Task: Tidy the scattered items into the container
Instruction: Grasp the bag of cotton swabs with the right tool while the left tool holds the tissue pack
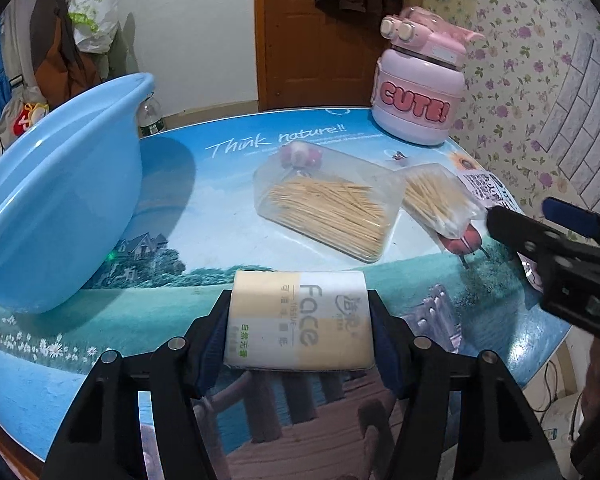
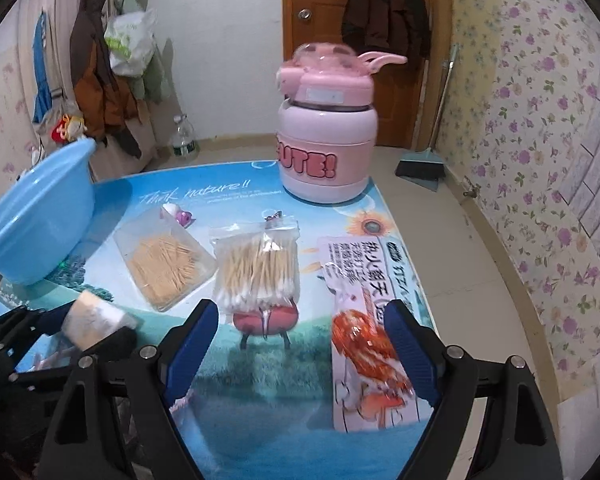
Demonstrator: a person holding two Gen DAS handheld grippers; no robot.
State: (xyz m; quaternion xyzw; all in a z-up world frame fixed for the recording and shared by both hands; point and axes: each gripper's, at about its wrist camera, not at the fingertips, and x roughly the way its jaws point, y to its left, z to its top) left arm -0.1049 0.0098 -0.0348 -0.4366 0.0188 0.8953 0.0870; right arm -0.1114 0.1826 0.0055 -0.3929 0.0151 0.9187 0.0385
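A white-and-beige face tissue pack (image 1: 300, 320) lies on the picture-printed table (image 1: 172, 208), and my left gripper (image 1: 299, 300) is shut on it, pads against both its sides. The blue basin (image 1: 40, 220) stands tilted at the left. Beyond the pack lie a clear toothpick box (image 1: 328, 208) and a bag of cotton swabs (image 1: 436, 200). In the right wrist view my right gripper (image 2: 300, 308) is open over the table, the cotton swabs (image 2: 260, 272) just ahead and an orange snack packet (image 2: 364, 320) under its right finger. The left gripper with the tissue pack (image 2: 96, 316) shows at the left.
A pink "CUTE!" bottle (image 2: 324, 140) stands at the table's far edge. A small pink trinket (image 2: 180, 214) lies behind the toothpick box (image 2: 164, 268). The table's right edge drops to the floor, where a broom and dustpan (image 2: 420, 168) stand. Coats hang on the back wall.
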